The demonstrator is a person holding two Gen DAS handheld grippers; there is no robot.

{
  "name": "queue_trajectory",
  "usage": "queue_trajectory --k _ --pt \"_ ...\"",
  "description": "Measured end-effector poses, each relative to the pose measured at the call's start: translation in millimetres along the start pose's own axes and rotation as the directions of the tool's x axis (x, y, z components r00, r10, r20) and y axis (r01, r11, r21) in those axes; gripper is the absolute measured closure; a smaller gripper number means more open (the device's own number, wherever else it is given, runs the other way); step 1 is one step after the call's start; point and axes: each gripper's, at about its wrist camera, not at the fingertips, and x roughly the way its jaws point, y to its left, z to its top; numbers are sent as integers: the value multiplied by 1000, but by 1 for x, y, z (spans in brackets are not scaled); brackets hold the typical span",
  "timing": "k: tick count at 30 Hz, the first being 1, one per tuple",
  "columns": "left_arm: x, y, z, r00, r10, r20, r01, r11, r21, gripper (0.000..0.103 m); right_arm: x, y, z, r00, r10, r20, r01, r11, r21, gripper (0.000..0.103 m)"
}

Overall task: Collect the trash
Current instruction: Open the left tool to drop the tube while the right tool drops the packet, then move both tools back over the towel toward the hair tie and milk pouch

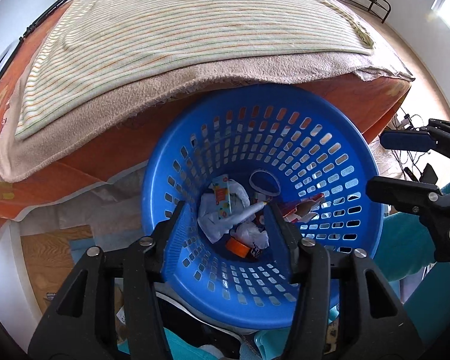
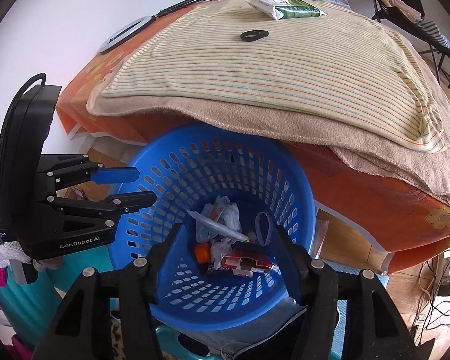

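Now, we see bed (image 1: 171, 48) filling top of both views, far end cut off. Blue basket (image 1: 357, 210) below its edge, near rim hidden behind our fingers. Left gripper (image 1: 225, 219) and right gripper (image 2: 228, 240) over basket, jaws spread, nothing between pads. Trash (image 1: 222, 210) heaped at basket bottom: white wrappers, orange tape roll (image 1: 238, 246), red packet (image 2: 246, 262); labels unreadable. Black ring (image 2: 254, 35) on blanket.
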Motion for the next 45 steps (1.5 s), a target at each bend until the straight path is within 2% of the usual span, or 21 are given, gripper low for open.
queue_trajectory --k 3,6,7,13,22,33,45 --pt "0 1 1 1000 5 2 -5 1000 0 43 -1 -1 0 1000 -7 6 7 1000 3 33" --pt "2 2 2 1000 13 -2 -13 1000 -9 33 -1 -3 1 1000 -16 7 16 1000 6 29" --pt "2 3 2 1000 15 -1 -15 1000 -10 32 -1 -3 2 1000 -21 8 21 1000 8 25" --pt "5 6 6 1000 20 0 -20 1000 -22 27 -4 -4 5 999 -32 30 31 999 15 15" --pt "5 6 7 1000 19 3 -19 999 -27 27 -8 -4 9 995 -80 52 79 997 16 11" --pt "1 10 12 1000 14 22 -13 999 -49 27 -23 -4 16 988 -113 109 111 994 24 11" --pt "-18 9 31 998 -31 55 35 997 -70 27 -43 -6 36 984 -69 163 64 997 37 11"
